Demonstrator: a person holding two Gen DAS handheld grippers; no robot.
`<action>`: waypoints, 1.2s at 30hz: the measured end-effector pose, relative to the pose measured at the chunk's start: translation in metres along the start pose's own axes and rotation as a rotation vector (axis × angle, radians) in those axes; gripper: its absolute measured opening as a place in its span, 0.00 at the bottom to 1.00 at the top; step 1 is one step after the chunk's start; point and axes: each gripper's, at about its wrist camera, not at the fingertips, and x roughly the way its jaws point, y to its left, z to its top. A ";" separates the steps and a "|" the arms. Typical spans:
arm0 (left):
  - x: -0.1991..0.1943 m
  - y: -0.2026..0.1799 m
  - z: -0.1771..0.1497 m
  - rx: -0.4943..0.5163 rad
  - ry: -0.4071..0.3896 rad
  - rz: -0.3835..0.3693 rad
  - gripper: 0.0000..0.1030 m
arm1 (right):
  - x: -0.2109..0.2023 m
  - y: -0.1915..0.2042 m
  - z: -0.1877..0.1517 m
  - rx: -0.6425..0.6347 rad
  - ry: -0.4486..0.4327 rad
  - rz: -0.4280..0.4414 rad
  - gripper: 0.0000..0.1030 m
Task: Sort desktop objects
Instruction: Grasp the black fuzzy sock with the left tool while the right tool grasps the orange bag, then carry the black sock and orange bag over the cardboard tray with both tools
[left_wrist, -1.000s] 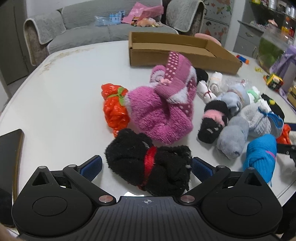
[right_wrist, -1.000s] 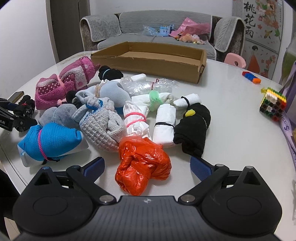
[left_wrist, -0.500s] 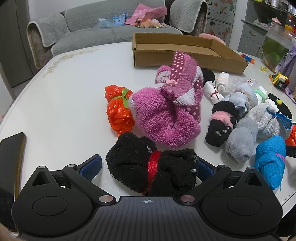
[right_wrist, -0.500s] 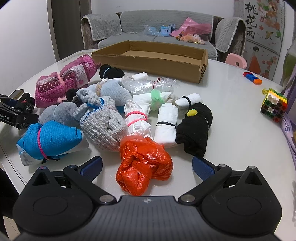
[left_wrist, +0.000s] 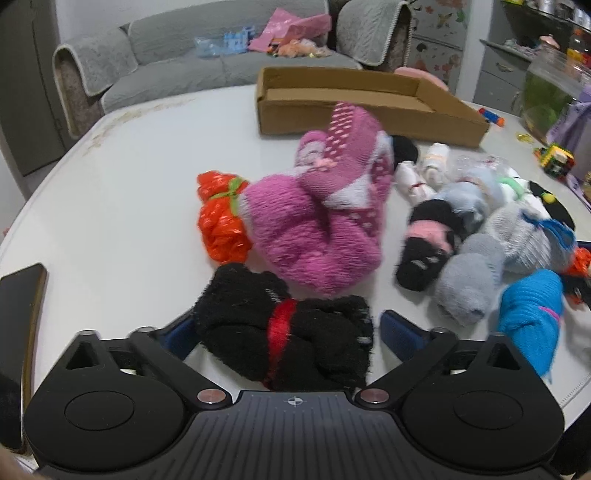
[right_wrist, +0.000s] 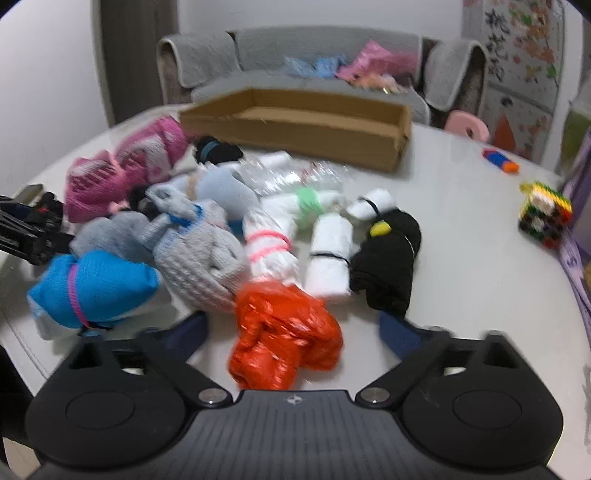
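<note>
A fuzzy black sock bundle with a red band lies on the white table between the fingers of my left gripper. The jaws are open around it, with a gap on the right side. Behind it lie a big pink fuzzy bundle and an orange bag bundle. My right gripper is open around an orange plastic bag bundle, with clear gaps on both sides. A brown cardboard box stands at the back, and it also shows in the left wrist view.
Several more bundles lie mid-table: blue, grey knit, white rolls, black. A phone lies at the left table edge. A bead cube and a small toy sit at the right. A grey sofa stands behind.
Both grippers moved forward over their bundles. The black sock bundle now sits deeper between the left fingers and the orange bag deeper between the right fingers. The left jaws narrowed slightly.
</note>
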 end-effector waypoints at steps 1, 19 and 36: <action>-0.004 -0.003 0.000 0.004 -0.009 -0.011 0.80 | -0.002 0.000 0.000 0.000 -0.010 0.004 0.47; -0.057 -0.015 0.003 0.064 -0.097 0.025 0.69 | -0.037 -0.025 0.006 0.148 -0.081 0.081 0.40; -0.068 -0.017 0.126 0.114 -0.245 0.064 0.69 | -0.050 -0.073 0.105 0.187 -0.235 0.071 0.40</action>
